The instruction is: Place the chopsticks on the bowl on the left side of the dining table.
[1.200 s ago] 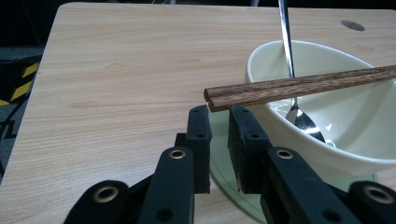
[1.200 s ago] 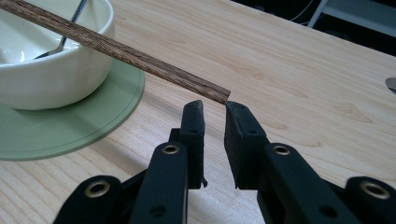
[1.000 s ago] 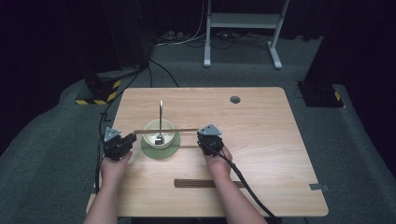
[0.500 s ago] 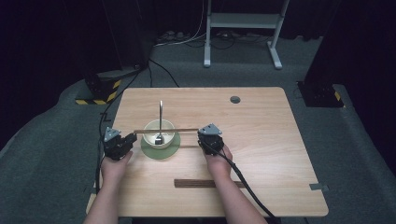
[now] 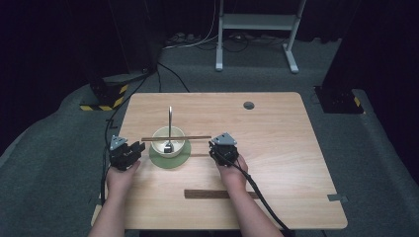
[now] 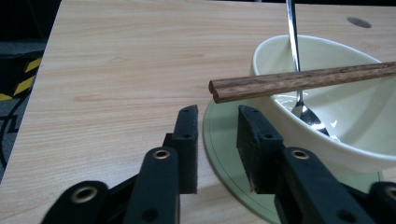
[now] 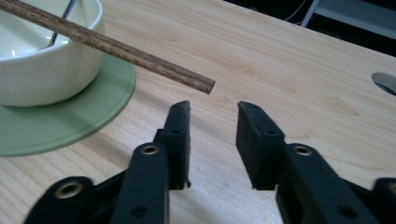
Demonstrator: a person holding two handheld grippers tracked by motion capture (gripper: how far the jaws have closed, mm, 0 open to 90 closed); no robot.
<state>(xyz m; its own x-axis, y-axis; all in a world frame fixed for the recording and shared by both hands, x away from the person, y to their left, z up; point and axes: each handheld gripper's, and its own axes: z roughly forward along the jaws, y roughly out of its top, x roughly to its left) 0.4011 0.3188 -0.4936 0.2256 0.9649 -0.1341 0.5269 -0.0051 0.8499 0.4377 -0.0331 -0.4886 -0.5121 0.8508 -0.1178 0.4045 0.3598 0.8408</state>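
A cream bowl (image 5: 169, 140) sits on a green plate (image 5: 170, 159) with a metal spoon (image 5: 170, 121) leaning in it. A pair of brown chopsticks (image 5: 197, 138) lies across the bowl's rim. My left gripper (image 5: 138, 147) rests just left of the plate. In the left gripper view its jaws (image 6: 217, 112) have just been opening; they are open and empty, below the chopsticks' end (image 6: 299, 81). My right gripper (image 5: 213, 148) sits right of the plate. Its jaws (image 7: 214, 107) have likewise just been opening and stand open with nothing between them, short of the chopsticks' tip (image 7: 130, 51).
A dark wooden strip (image 5: 217, 194) lies on the table near the front edge, beside my right forearm. A round hole (image 5: 248, 105) is set in the tabletop at the back right. Cables trail from both grippers. Dark floor and a white stand lie beyond the table.
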